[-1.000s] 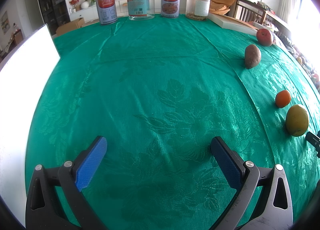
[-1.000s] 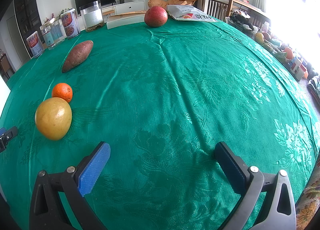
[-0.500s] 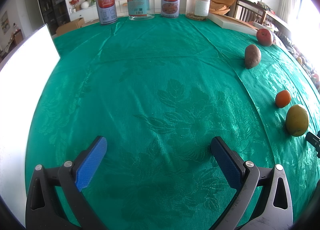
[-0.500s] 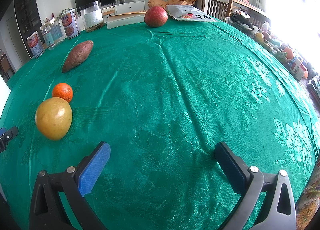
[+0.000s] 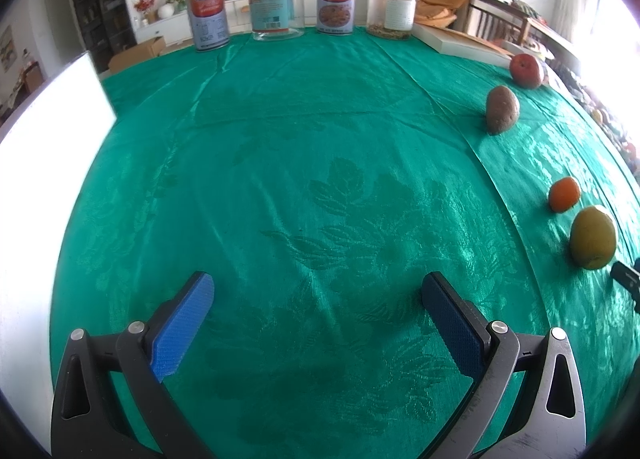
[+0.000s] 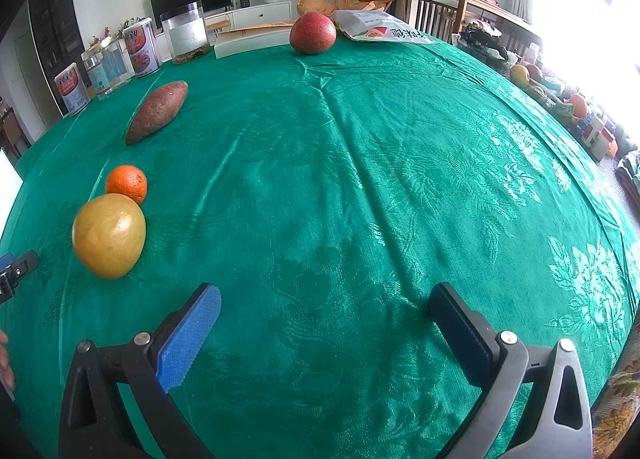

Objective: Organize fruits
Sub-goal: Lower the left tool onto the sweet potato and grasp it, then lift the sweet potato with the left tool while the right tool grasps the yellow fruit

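On the green tablecloth lie a yellow fruit (image 6: 109, 235), a small orange (image 6: 126, 183), a sweet potato (image 6: 157, 112) and a red apple (image 6: 313, 32), strung in a line from near left to far centre. In the left wrist view the same row runs down the right side: apple (image 5: 526, 71), sweet potato (image 5: 501, 108), orange (image 5: 564, 194), yellow fruit (image 5: 593, 237). My left gripper (image 5: 318, 299) is open over bare cloth, well left of the fruit. My right gripper (image 6: 326, 309) is open too, just right of the yellow fruit, holding nothing.
Two tins and two clear jars (image 5: 275, 3) stand along the far edge, with a flat white box (image 5: 460, 44) beside them. A white board (image 5: 44, 147) rises at the left. A printed bag (image 6: 380, 32) lies behind the apple. A hand shows at the left edge (image 6: 5, 363).
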{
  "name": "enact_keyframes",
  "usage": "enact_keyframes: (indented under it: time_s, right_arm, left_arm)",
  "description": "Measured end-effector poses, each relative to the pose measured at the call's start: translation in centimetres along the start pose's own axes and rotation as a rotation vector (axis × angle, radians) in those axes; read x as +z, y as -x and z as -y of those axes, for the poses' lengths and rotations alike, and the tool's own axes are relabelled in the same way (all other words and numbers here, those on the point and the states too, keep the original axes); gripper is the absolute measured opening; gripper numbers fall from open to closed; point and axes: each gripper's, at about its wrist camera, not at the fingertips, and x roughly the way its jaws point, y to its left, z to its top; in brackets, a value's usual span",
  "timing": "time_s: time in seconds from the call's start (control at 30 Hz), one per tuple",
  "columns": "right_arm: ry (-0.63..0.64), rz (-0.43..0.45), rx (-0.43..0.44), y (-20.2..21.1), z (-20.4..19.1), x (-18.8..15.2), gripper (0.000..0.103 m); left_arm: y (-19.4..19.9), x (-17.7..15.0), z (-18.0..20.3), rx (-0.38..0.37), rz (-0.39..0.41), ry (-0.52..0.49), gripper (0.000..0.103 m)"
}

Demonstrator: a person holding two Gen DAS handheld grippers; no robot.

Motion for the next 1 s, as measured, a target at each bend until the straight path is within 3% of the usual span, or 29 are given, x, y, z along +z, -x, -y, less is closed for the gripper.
enact_keyframes:
  time_s: [0.13,0.3,0.43,0.57,0.6,0.63,0.73,0.83,1.0]
  right_arm:
    - [0.001,0.002,0.005,0.1,0.2,-0.4,0.103]
    - [0.007,0.002,0.007,0.5,0.0,-0.6,0.103]
    - [0.012,0.002,0.009,0.5,-0.1,-0.8,0.103]
    - [0.011,0.002,0.009,0.5,-0.1,-0.8,0.103]
    - [0.011,0.001,0.009,0.5,-0.1,-0.8,0.103]
    - [0.011,0.001,0.008,0.5,-0.1,-0.8,0.103]
    - [0.011,0.001,0.009,0.5,-0.1,-0.8,0.103]
    - [0.011,0.001,0.009,0.4,-0.1,-0.8,0.103]
    - [0.012,0.000,0.008,0.4,-0.1,-0.8,0.103]
  left_arm:
    - [-1.3,3.5,1.0,-0.116,-0.137,-0.076,0.101]
    - [-1.2,9.6,5.6,-0.303,-0.103,-0.136,0.101]
    - [-2.6,13.3,12.4,-0.308,-0.082,-0.333,0.101]
    - [-4.9,15.5,16.4,-0.314,-0.093,-0.360,0.099]
    - [-5.4,15.9,16.7,-0.312,-0.102,-0.358,0.087]
    - [-6.1,16.1,17.1,-0.300,-0.122,-0.357,0.068]
    - [-8.1,15.9,17.3,-0.281,-0.180,-0.338,0.045]
    - [-8.1,15.2,15.7,-0.313,-0.164,-0.267,0.041]
    - [-5.4,12.2,9.7,-0.283,-0.129,-0.145,0.040]
